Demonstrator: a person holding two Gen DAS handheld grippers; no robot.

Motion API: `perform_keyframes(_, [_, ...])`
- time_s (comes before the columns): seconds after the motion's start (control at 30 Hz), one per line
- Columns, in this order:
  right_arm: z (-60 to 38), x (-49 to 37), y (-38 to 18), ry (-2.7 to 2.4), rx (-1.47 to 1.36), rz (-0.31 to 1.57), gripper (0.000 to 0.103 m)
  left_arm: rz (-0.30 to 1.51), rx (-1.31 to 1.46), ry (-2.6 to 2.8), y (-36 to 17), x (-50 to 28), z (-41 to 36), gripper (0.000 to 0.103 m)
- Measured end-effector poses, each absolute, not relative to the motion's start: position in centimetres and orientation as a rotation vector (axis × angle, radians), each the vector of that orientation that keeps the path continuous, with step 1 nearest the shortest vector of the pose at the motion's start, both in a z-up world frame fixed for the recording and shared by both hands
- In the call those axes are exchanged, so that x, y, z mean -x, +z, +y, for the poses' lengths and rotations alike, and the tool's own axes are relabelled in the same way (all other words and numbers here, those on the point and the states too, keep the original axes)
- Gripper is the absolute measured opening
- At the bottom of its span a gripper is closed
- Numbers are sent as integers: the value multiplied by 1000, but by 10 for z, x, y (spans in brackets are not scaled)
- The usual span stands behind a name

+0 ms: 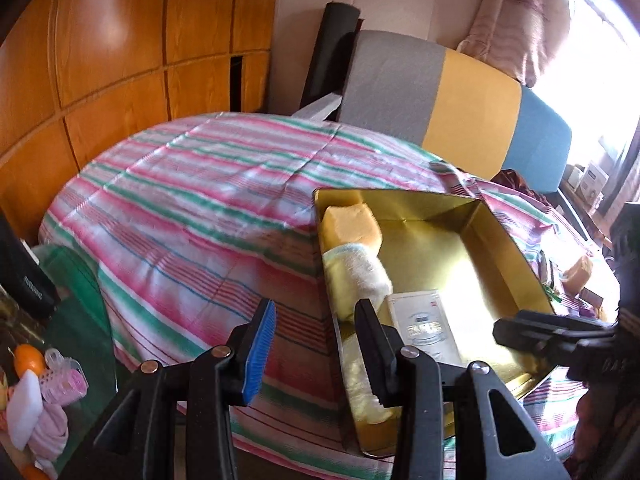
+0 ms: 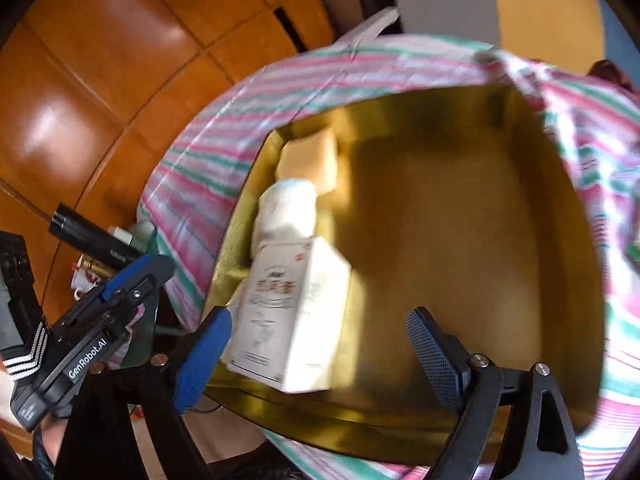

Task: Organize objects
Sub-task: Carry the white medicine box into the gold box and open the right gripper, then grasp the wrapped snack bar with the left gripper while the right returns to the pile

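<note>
one gold rectangular tin (image 2: 460, 432) | three items being kept inside: one yellow sponge block (image 1: 351, 227), one rolled pale towel (image 1: 357, 280), one white carton (image 2: 292, 312) | left claw (image 1: 316, 354) and right claw (image 2: 320, 360) both being held wide apart, nothing gripped

Tin (image 1: 496, 236) on the cloth-covered table (image 1: 200, 200), sponge (image 1: 350, 226), towel (image 1: 356, 280), box (image 1: 424, 326) along its left wall

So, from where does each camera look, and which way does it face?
Left wrist: sits on the left claw, facing across the striped cloth to the gold box; both fingers show, open, and the right claw at the right edge.
Right wrist: sits on the right claw, tilted down into the gold box; open fingers and the left claw show.
Shared: box, sponge, rolled towel, white carton.
</note>
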State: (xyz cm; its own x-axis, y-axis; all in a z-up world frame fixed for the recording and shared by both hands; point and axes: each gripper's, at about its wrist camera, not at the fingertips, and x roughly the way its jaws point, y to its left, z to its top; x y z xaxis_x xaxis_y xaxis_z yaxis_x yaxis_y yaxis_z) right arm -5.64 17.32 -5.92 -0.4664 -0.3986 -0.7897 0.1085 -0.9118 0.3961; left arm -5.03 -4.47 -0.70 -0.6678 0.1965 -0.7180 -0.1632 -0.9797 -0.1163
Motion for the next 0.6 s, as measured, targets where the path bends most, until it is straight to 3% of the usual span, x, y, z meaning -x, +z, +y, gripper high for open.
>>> perform_keyframes(0.27, [249,22,-20,-2656,-1301,-374,103,29,1098,2651,11,36,-7,41])
perform_keyframes(0.6, [361,-14,1,-2923,-1297,-362,103,179,1035,2528,20,21,64,41])
